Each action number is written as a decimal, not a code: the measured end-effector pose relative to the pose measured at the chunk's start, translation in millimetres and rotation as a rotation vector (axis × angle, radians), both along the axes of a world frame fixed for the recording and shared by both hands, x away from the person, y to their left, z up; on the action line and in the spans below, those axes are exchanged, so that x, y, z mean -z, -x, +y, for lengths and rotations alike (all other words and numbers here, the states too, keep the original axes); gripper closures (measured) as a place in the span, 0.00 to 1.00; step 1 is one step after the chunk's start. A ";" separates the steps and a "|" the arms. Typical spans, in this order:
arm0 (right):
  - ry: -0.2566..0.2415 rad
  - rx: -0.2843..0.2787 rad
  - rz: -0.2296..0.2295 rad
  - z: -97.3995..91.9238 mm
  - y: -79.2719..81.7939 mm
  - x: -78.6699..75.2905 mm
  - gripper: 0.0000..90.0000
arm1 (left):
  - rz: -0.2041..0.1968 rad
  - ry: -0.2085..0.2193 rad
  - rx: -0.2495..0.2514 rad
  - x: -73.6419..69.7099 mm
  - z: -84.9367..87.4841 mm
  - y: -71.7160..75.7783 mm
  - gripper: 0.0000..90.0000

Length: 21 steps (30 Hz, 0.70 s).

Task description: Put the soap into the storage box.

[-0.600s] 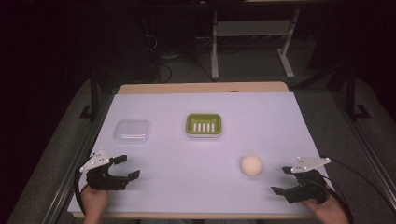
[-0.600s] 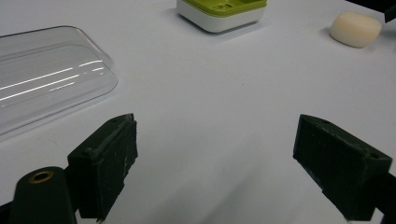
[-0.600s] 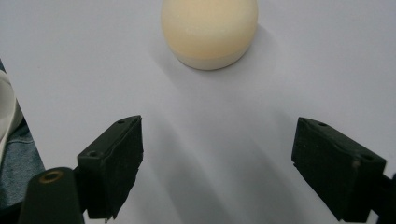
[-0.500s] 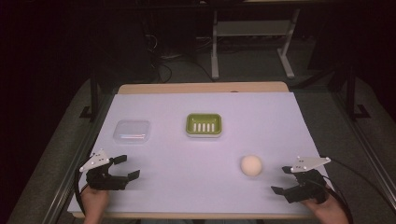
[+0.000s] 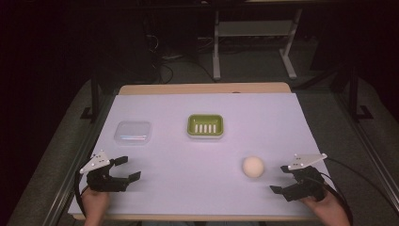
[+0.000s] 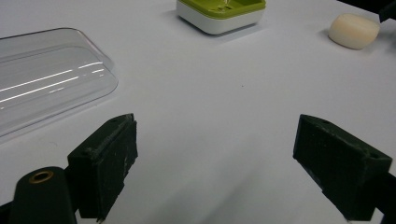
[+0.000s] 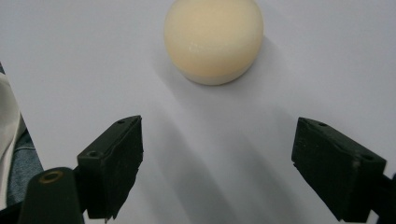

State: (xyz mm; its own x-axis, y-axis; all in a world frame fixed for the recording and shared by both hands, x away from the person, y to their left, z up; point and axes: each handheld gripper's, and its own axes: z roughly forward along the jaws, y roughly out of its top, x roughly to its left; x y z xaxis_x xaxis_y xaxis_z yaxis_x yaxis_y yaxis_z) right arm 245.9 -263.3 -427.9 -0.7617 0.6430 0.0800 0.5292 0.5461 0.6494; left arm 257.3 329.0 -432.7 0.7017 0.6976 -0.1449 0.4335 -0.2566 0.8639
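The round bar of soap lies flat on the white worktop, just ahead of the right gripper, whose fingers stand wide apart and hold nothing. The soap looks firm, light and smooth, probably a little slippery, so a squeeze across its curved sides at mid-height seems safest. Being a squat disc, it has no real long axis in plan; its flat face points up. The left gripper rests near the worktop's left front, also wide open and empty, beside a clear plastic lid; a green soap dish sits further back.
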 end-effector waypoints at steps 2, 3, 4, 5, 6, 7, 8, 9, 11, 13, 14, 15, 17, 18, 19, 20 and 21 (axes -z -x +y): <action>0.003 -0.002 -0.006 1.1 -2.0 -2.5 0.18 | -0.002 0.002 0.002 0.0 -0.9 0.3 0.15; 0.001 -0.003 -0.006 1.7 -3.4 -4.0 0.18 | -0.003 0.005 0.001 0.0 -1.7 0.6 0.15; 0.002 -0.005 -0.009 2.5 -4.8 -5.6 0.18 | -0.002 0.002 0.002 -0.1 -1.8 0.8 0.15; 0.002 -0.008 -0.004 3.9 -6.1 -7.2 0.18 | -0.002 0.001 0.003 -0.1 -1.8 0.9 0.15; 0.005 -0.011 -0.001 5.8 -8.0 -8.5 0.18 | -0.001 -0.001 0.004 -0.2 -1.7 0.9 0.15; 0.005 -0.011 -0.001 5.8 -8.0 -8.5 0.18 | -0.001 -0.001 0.004 -0.2 -1.7 0.9 0.15; 0.015 -0.027 0.001 10.0 -11.9 -10.1 0.17 | -0.002 -0.001 0.002 -0.3 -1.5 1.1 0.15; 0.018 -0.027 0.005 12.0 -12.7 -10.6 0.17 | -0.004 0.001 0.002 -0.3 -1.2 1.1 0.15; 0.027 -0.042 0.011 16.6 -16.9 -11.5 0.17 | -0.005 0.000 0.003 -0.2 -0.8 1.1 0.15; 0.035 -0.052 0.024 20.2 -19.2 -12.8 0.17 | -0.005 0.006 -0.002 0.1 -0.7 1.7 0.15; 0.038 -0.056 0.023 21.8 -20.3 -13.2 0.17 | -0.005 0.006 -0.001 0.0 -0.7 1.8 0.15; 0.042 -0.058 0.027 23.2 -21.5 -14.0 0.17 | -0.006 0.003 0.001 -0.1 -0.7 1.8 0.15; 0.050 -0.063 0.038 25.9 -25.0 -14.8 0.17 | -0.006 0.002 0.003 -0.4 -0.9 1.7 0.15; 0.056 -0.062 0.045 27.9 -26.4 -15.1 0.17 | -0.006 0.002 0.003 -0.2 -0.9 1.6 0.15; 0.063 -0.066 0.043 29.6 -28.2 -15.2 0.17 | -0.004 0.002 0.004 0.0 -1.0 1.5 0.15; 0.063 -0.070 0.049 31.5 -30.0 -15.7 0.17 | -0.003 0.003 0.004 0.2 -1.2 1.4 0.15; 0.063 -0.070 0.049 31.5 -30.0 -15.7 0.17 | -0.003 0.003 0.004 0.2 -1.2 1.4 0.15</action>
